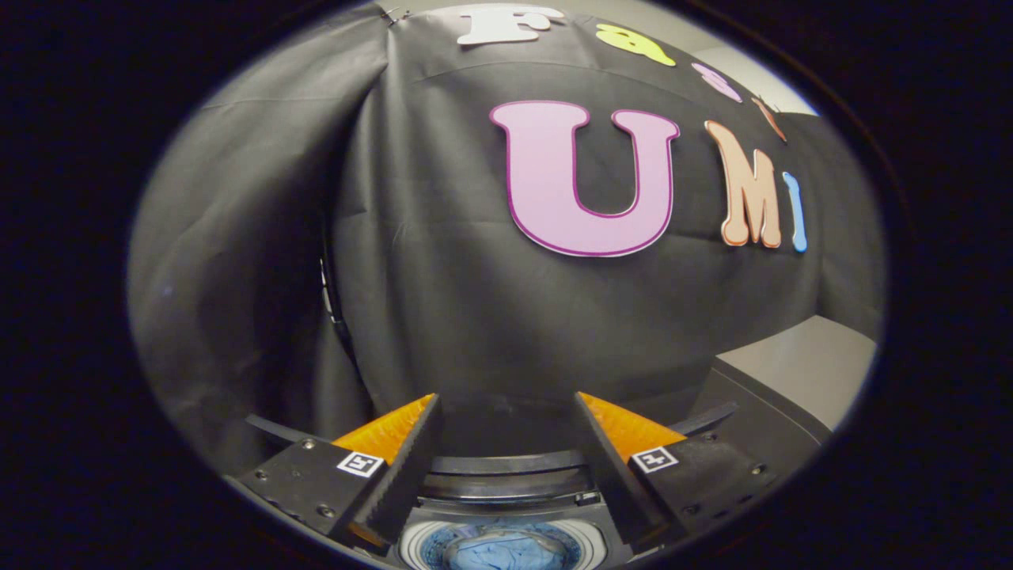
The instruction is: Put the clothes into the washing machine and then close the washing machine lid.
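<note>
Clothes (500,554) (blue) inside washing machine (506,507) drum, hand-held gripper (506,408) above, fingers apart, empty.

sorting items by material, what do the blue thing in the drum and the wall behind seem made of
Blue clothes: soft woven fabric, matte, judging by the rumpled folds. Booth wall: thin black cloth, slight sheen, draped with creases. The gripper is open, its fingers spread above the washing machine.

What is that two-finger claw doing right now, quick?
Gripper: open, holding nothing; blue crumpled clothes lie below, inside the round white washing machine drum.
</note>
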Action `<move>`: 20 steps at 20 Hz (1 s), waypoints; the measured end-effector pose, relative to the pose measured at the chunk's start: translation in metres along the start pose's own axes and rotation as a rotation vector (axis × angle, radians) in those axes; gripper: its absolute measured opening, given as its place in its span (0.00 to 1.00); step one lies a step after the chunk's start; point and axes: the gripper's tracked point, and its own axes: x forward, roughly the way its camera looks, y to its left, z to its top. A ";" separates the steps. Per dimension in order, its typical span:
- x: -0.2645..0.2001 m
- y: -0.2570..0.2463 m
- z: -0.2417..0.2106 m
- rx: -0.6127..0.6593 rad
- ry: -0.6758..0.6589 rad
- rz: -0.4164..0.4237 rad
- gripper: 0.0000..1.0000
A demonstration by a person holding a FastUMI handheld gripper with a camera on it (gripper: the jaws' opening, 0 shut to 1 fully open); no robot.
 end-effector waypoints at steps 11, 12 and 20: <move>-0.022 0.000 -0.011 0.003 -0.007 0.008 0.98; -0.023 0.000 -0.013 0.007 -0.003 0.009 0.98; -0.032 0.001 -0.023 0.011 0.014 0.038 0.98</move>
